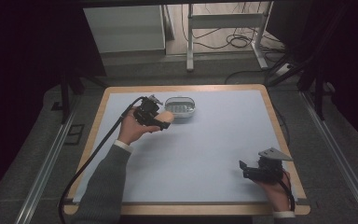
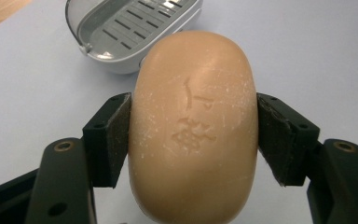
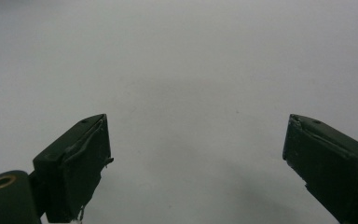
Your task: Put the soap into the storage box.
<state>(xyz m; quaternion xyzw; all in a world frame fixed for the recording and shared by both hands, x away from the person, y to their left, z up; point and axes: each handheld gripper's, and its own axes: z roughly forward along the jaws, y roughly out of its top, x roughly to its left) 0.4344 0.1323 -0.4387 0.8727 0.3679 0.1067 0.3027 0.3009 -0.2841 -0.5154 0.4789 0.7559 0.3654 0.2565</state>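
From above, your left gripper [image 1: 161, 122] holds the tan soap bar [image 1: 166, 116] just beside the grey soap dish [image 1: 180, 107] on the pale surface [image 1: 205, 149]; your right gripper [image 1: 247, 170] rests well apart.

Left gripper view: fingers [image 2: 116, 135] clamp the soap's sides; the slotted dish lies empty.

Right gripper view: fingers [image 3: 84, 158] spread wide, holding nothing.

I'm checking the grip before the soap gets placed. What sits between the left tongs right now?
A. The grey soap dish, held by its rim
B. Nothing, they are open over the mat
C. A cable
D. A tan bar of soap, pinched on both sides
D: in the left gripper view both pads of the left tongs press the sides of the bar of soap, with the soap dish lying apart behind it.
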